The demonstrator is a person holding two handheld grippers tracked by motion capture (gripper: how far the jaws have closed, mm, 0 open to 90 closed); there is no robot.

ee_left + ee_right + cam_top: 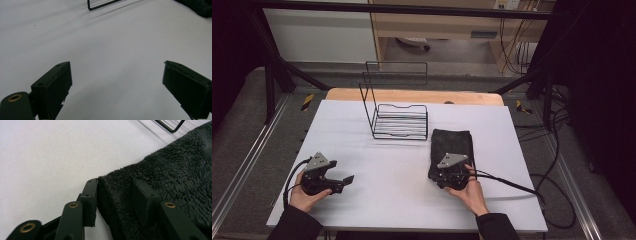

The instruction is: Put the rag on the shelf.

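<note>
A white table top (pixel 402 170) fills the middle of the high view, with grey floor, dark frame rails and loose cables around it and pale cabinets along the top of the frame. Just above centre stands a black wire rack (pixel 396 114), its tall back rising toward the upper middle and its low basket part resting on the table. Right of centre, just beside the rack's lower right corner, lies a folded dark towel (pixel 453 144), flat on the white surface. My right gripper (pixel 117 197) sits at the towel's near edge, lower right of centre in the high view; the jaws straddle the thick folded corner, one outside it and one on top of the pile, but I cannot tell whether they are pinching yet. My left gripper (pixel 117 85), at the lower left, hovers over bare table with its jaws spread wide and nothing between them. I judge the towel light, soft and floppy, so it will sag and unfold; the folded edge is the place to grip.
</note>
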